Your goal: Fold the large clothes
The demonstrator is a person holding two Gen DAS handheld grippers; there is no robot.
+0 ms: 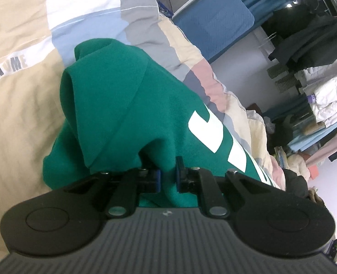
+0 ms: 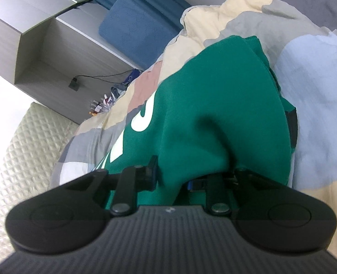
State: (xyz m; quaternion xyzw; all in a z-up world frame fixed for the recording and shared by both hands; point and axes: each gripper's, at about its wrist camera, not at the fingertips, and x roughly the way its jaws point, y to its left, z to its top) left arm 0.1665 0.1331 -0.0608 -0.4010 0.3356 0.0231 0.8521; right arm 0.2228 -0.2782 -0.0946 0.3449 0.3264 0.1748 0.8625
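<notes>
Slippage is your risk: both the left gripper (image 1: pixel 168 173) and the right gripper (image 2: pixel 173 178) pinch bunched folds of the green sweatshirt (image 1: pixel 127 105) over the quilt (image 1: pixel 20 105), so an uneven lift drops one edge.

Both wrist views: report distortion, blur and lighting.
Left wrist view: fisheye bends the quilt seams; green sweatshirt fairly sharp, left claw body soft; even light, no glare. Right wrist view: shelf unit edges bowed and hazy; sweatshirt folds softly shaded above the right claw.
</notes>
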